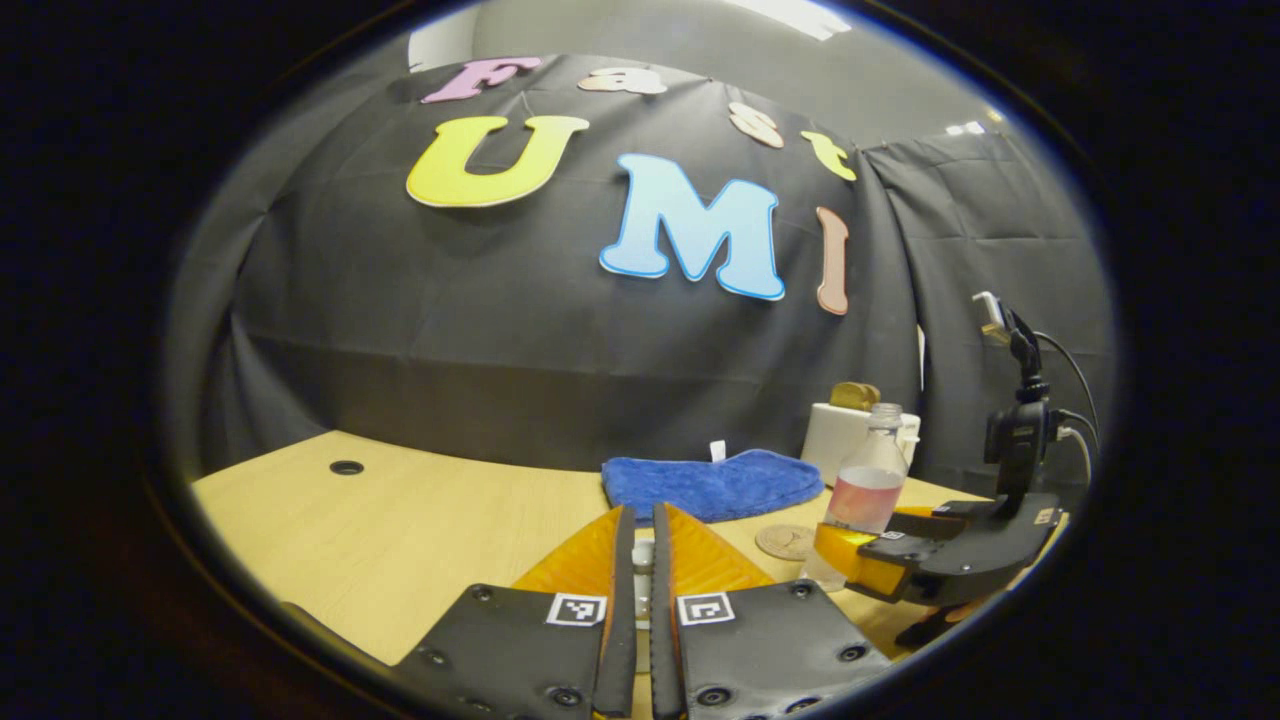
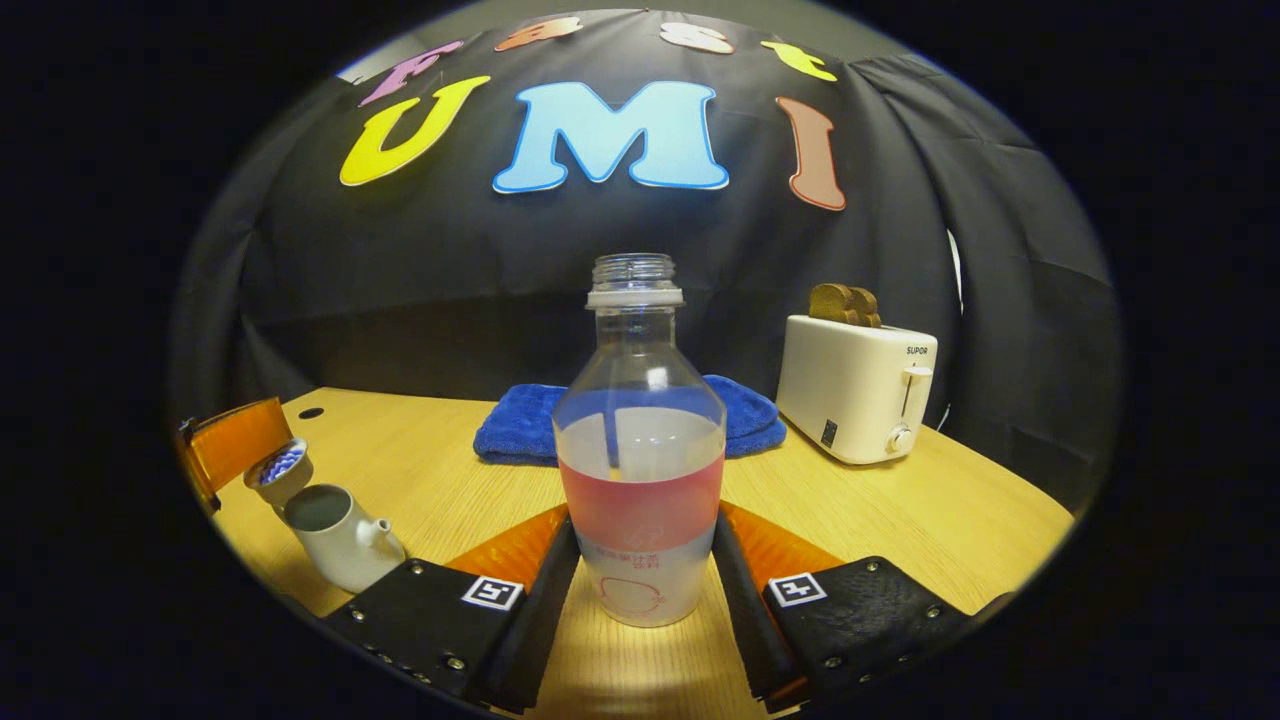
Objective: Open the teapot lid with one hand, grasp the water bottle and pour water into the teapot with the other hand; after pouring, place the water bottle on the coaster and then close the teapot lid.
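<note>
Right gripper view: my right claw [image 2: 640, 580] clamps the clear red-banded water bottle [image 2: 640, 450]; left claw [image 1: 642, 560] pinches the small teapot lid [image 2: 280, 468] above the open white teapot [image 2: 340, 540]

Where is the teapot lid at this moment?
In the right gripper view, the teapot lid is at the far left, lifted just above the open teapot, held by the left hand-held gripper.

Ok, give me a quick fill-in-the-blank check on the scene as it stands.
1. The left gripper holds the ____ of the teapot.
2. The water bottle between the fingers of the right gripper has no ____.
3. The toaster stands beside a ____ towel.
Missing words: lid; cap; blue.
</note>
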{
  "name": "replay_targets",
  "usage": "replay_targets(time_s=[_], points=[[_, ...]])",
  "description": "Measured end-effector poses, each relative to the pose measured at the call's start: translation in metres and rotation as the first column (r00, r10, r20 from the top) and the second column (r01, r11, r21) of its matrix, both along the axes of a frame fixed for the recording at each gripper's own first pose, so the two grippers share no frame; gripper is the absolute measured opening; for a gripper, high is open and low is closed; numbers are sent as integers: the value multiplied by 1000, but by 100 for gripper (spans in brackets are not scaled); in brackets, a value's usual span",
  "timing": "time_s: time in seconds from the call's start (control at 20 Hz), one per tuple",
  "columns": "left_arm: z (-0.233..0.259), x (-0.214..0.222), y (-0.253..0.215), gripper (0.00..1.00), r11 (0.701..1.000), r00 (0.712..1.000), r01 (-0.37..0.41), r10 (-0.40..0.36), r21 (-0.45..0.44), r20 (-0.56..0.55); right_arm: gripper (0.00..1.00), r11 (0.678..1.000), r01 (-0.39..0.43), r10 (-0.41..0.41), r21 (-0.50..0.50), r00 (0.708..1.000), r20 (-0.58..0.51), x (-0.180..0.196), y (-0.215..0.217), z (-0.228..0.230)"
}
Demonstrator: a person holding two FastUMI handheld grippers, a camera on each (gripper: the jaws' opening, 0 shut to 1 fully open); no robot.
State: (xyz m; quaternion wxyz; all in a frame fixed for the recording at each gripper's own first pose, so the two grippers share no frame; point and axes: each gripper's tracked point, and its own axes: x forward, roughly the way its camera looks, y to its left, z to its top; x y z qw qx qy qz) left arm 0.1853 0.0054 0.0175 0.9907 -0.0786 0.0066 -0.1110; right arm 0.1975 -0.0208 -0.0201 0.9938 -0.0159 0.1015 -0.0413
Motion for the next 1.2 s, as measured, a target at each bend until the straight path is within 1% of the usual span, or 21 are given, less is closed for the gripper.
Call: replay_targets(time_s=[0.25,0.4,0.5,0.65,0.75,0.85,0.9,0.95,1.05,1.2], points=[[3,-1,12,13,1000,1000,-12,12,-9,15,74,998,17,-17,-53,1000,6,-3,-4,2],[-1,-1,21,13,1000,1000,-17,17,-21,4,74,992,6,-3,-129,1000,23,-5,-1,7],[-6,2,28,13,999,1000,-24,24,-22,-4,74,978,8,-1,-207,999,36,-8,0,10],[-8,4,35,12,999,1000,-26,26,-37,-9,74,962,-27,40,-271,998,43,-10,13,11],[-6,4,40,13,998,1000,-27,26,-48,-7,74,943,-33,49,-332,998,41,-12,19,11],[-4,4,47,13,997,1000,-29,29,-70,-4,74,908,-36,57,-417,998,38,-15,26,11],[-4,5,51,13,996,1000,-30,30,-83,-3,74,883,-44,65,-467,997,29,-15,31,10],[-6,7,54,12,995,1000,-31,31,-92,-5,74,852,-49,71,-522,997,23,-15,34,7],[-8,10,63,12,992,999,-31,30,-119,-10,74,776,-60,89,-628,996,14,-15,41,4],[-11,16,82,13,989,999,-52,50,-137,-21,74,684,-110,125,-721,992,-33,-12,48,-7]])
